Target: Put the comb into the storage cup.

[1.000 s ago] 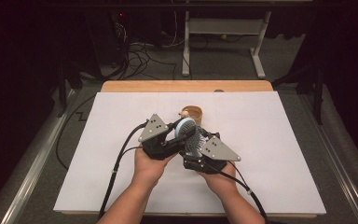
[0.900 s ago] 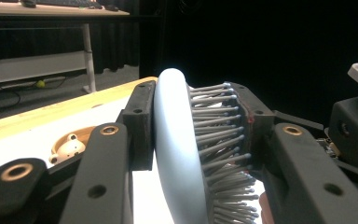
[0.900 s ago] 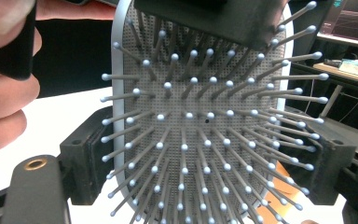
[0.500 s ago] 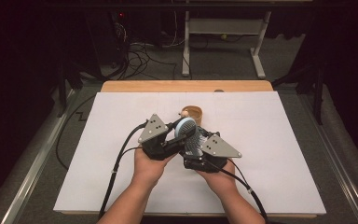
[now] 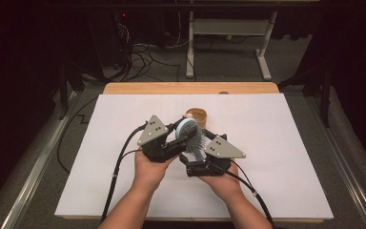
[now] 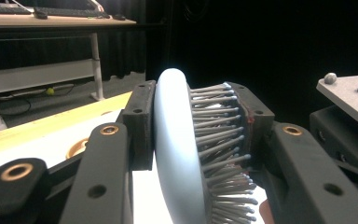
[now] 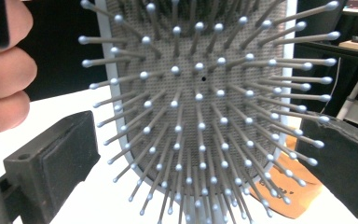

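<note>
Two grippers: both are meeting over the middle of the white table sheet [image 5: 286, 143], each in one of the person's hands.
Left gripper [image 5: 183, 136]: its jaws are clamping the hairbrush head, one pad pressing on the smooth pale-blue back, the other pushing into the bristle tips, as the left gripper view is showing.
Hairbrush [image 6: 177, 140]: it is being held above the sheet, turned on edge, bristles facing the right gripper.
Right gripper [image 5: 201, 151]: its jaws have just been opening and are standing wide apart; in the right gripper view the bristle face [image 7: 200, 107] is sitting between the two black pads without either pad pressing on it.
Wooden cup [image 5: 196, 115]: it is resting on the sheet just beyond the brush head.
Left hand's fingers [image 7: 4, 70]: they are showing at the edge of the right gripper view.
</note>
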A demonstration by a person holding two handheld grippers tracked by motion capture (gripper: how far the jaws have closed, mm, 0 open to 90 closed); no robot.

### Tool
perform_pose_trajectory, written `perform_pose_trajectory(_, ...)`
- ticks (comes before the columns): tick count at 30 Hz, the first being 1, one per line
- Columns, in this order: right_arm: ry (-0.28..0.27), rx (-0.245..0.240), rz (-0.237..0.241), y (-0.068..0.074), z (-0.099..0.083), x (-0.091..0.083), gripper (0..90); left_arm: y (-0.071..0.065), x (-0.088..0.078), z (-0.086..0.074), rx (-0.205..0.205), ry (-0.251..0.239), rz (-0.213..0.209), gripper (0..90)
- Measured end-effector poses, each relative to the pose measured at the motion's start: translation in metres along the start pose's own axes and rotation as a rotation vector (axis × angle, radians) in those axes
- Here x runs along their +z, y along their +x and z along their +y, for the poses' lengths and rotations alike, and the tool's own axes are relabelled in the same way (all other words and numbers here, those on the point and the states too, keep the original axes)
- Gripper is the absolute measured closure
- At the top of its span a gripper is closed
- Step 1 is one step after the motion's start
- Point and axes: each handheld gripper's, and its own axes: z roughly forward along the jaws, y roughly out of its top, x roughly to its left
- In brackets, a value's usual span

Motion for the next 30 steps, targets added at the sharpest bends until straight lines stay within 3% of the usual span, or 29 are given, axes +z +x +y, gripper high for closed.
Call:
perform_pose_trajectory(18,0.026,0.008,0.008,-0.002,-0.006,-0.008,0.0,0.011,-0.009,-0.002,0.014,-0.006,0.045,57.7)
perform_pose_trajectory(30,0.054,0.012,-0.009,-0.016,-0.020,-0.023,0.0,0.021,-0.019,-0.005,0.010,-0.016,0.081,57.7)
